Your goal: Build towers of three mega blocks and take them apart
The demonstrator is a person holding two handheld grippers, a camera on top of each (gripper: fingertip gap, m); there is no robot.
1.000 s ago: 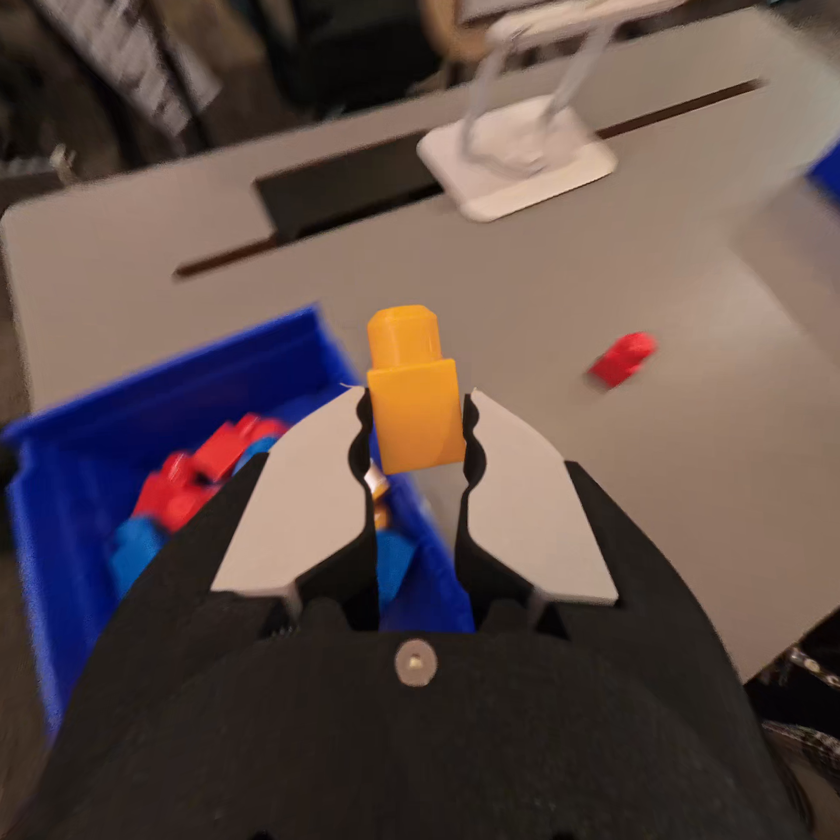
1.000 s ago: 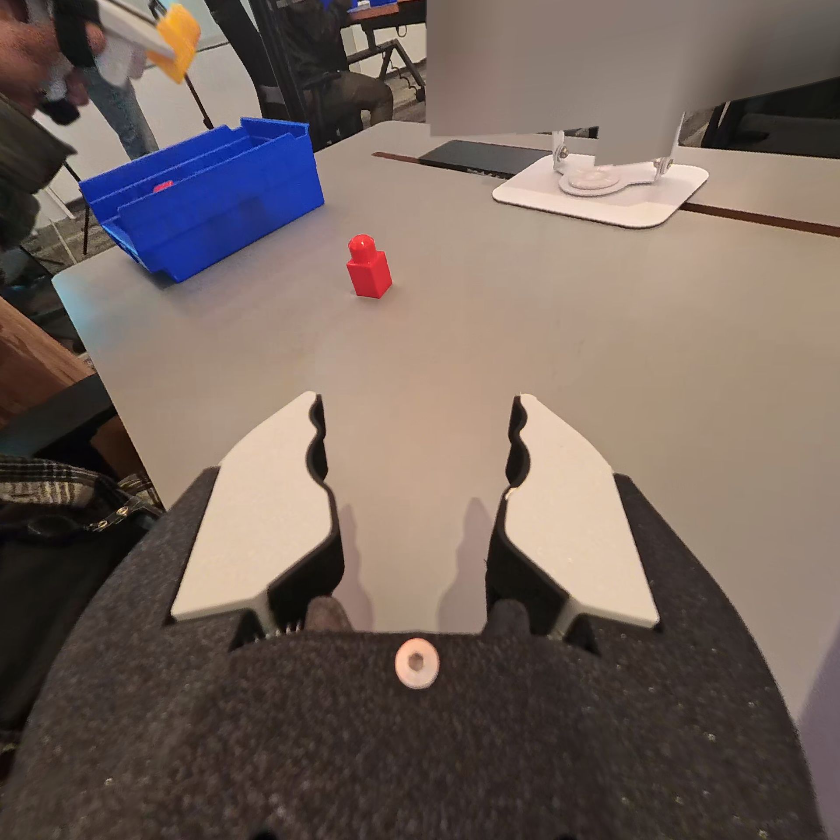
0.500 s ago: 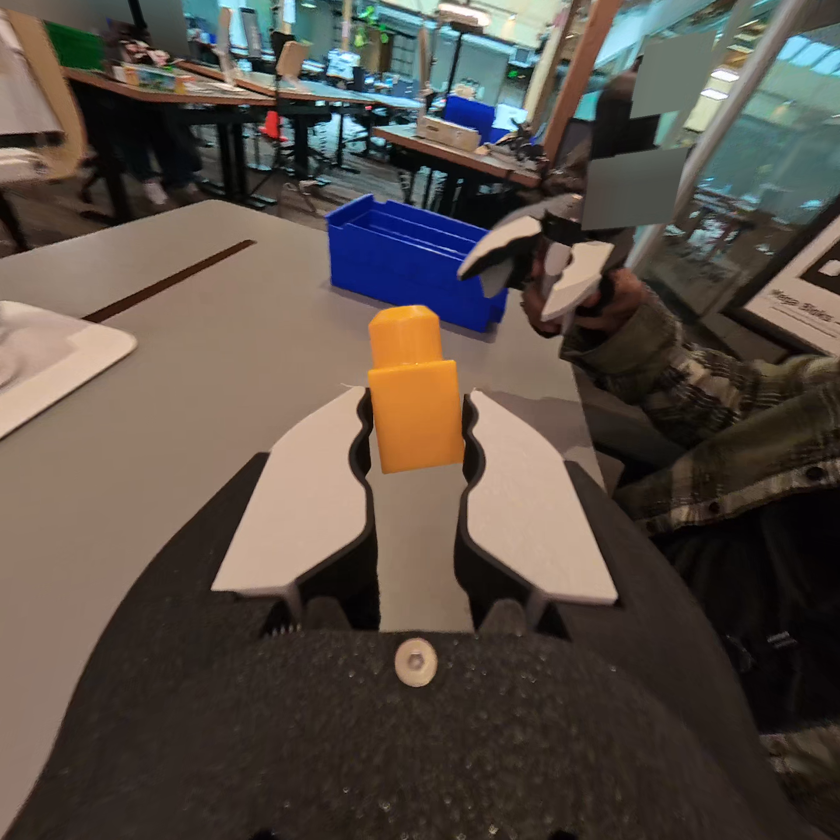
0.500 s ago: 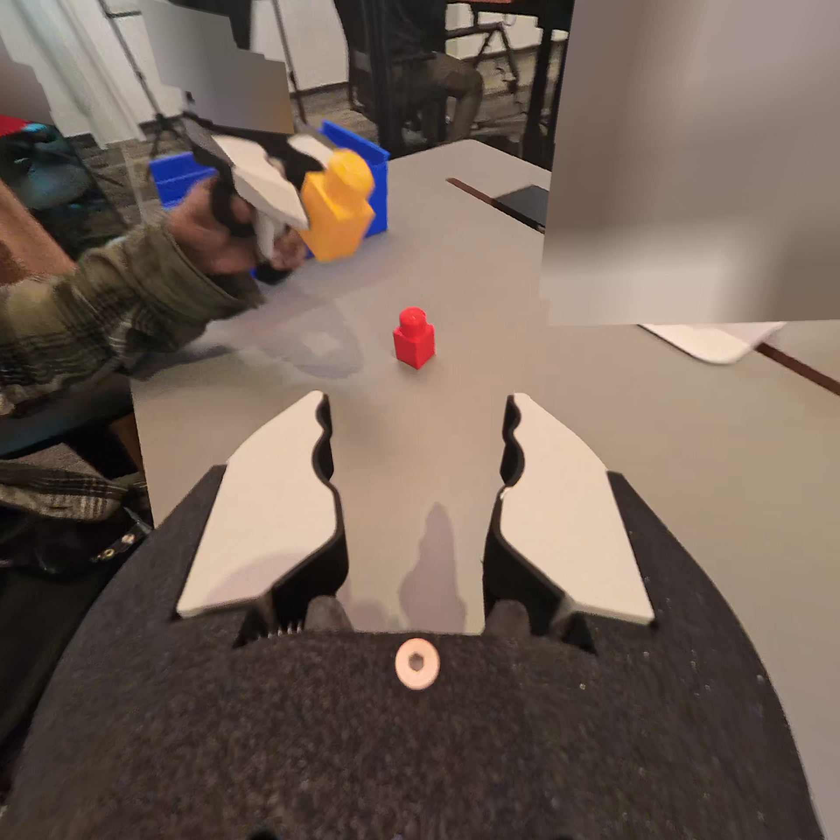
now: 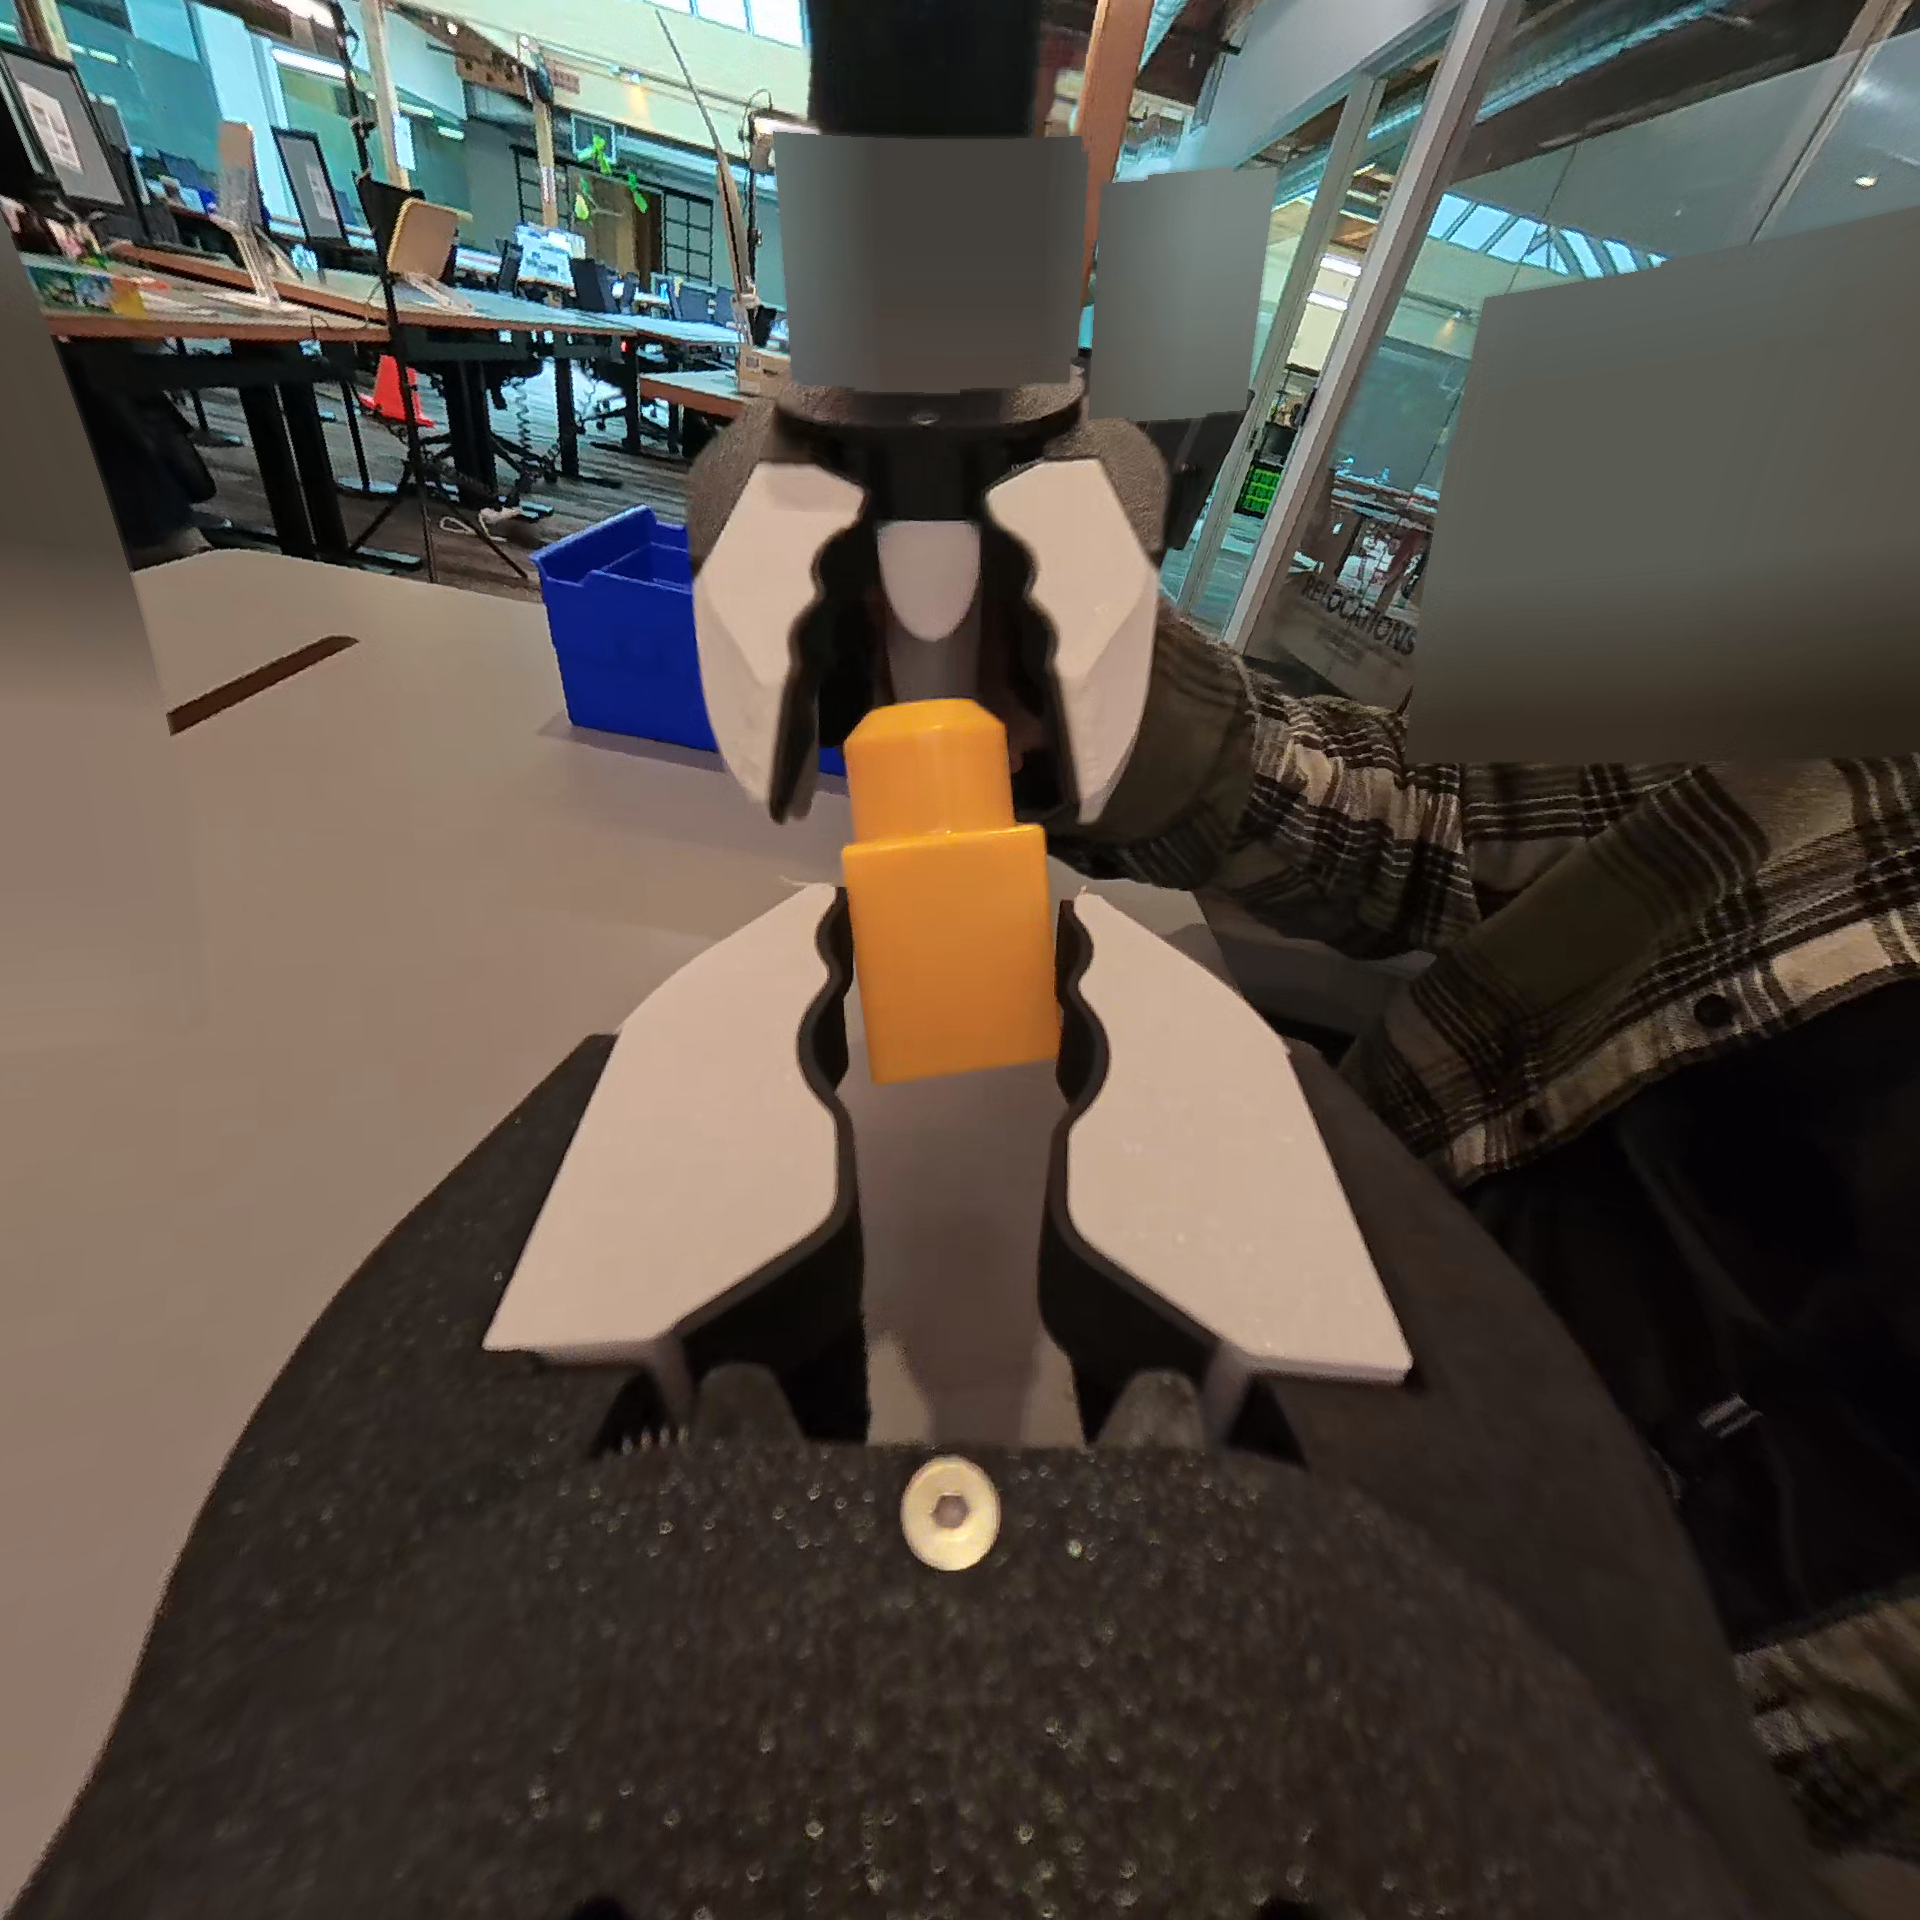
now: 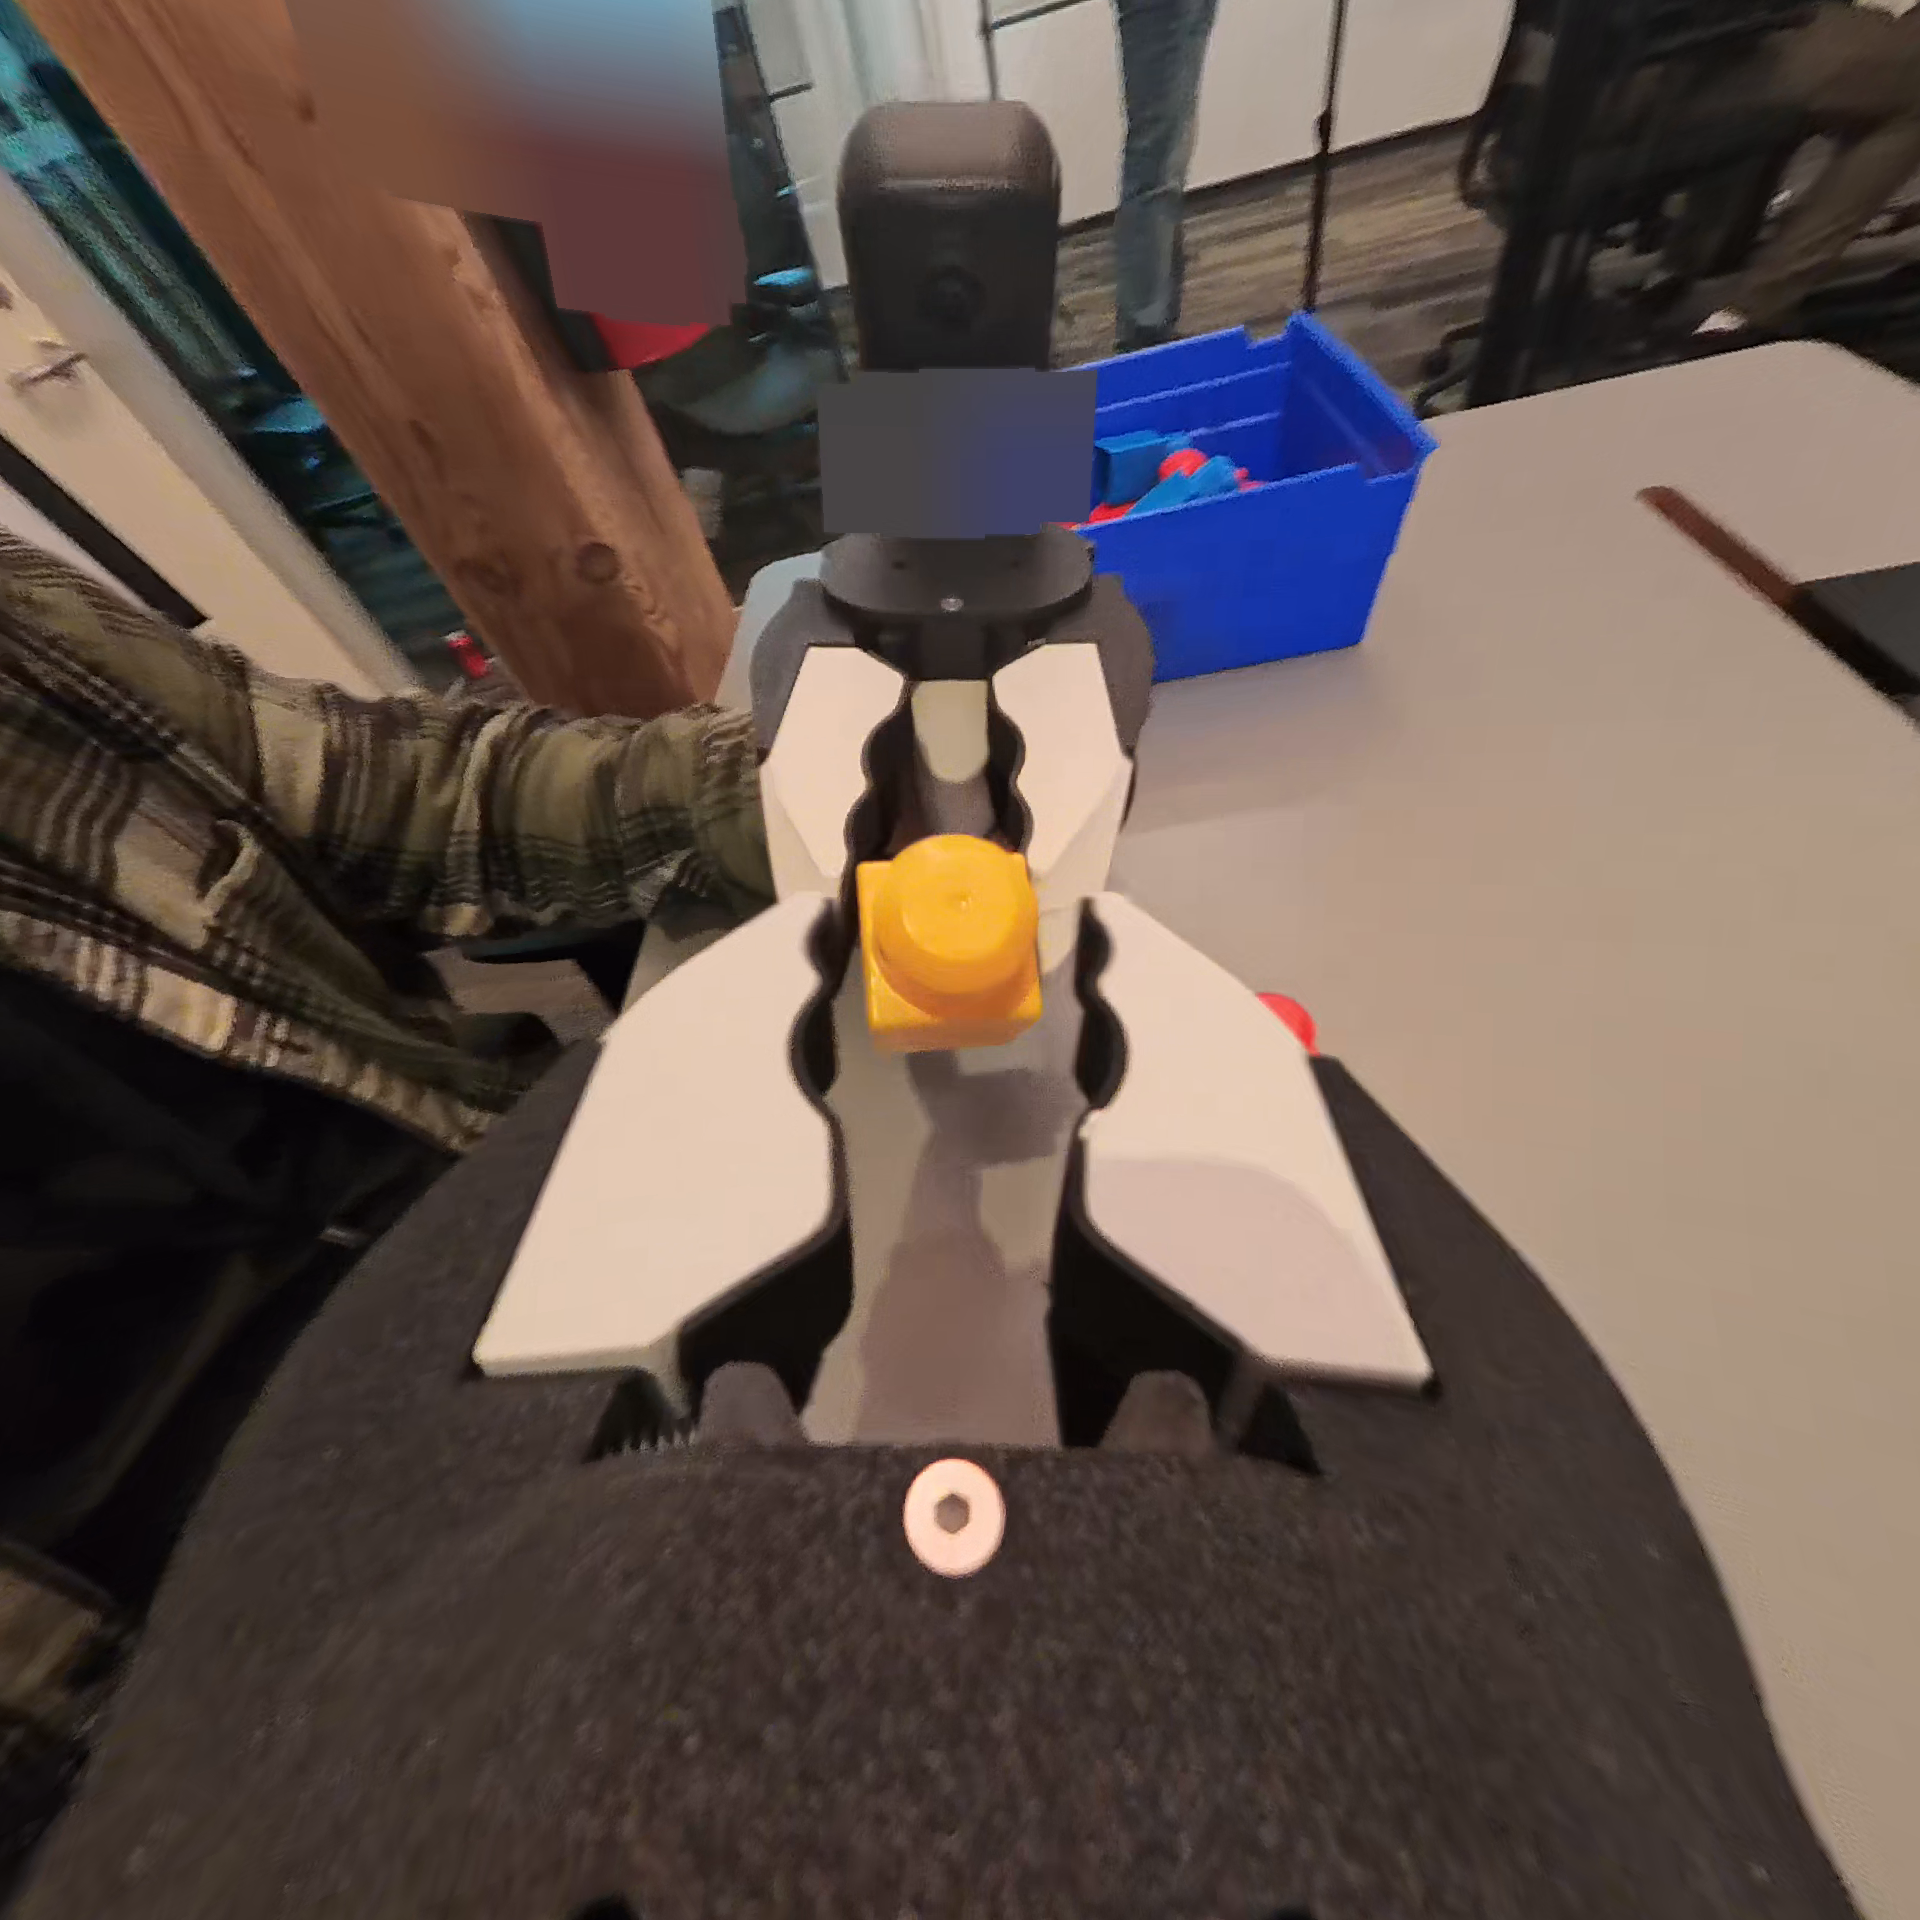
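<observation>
Block [image 5: 951, 951], orange, is pinched by the left gripper [image 5: 945, 920]; facing it, the right gripper [image 6: 951, 935] is spread around its stud.

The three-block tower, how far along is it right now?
Barely started: no stacked blocks show in either view. In hand: the left gripper is shut on the orange plastic single-stud block, held up facing the open right gripper, apparently for a handover. Left: only the edge of a red block shows on the grey table, and more blocks sit in the blue plastic bin. All stacking and dismantling remains.
</observation>
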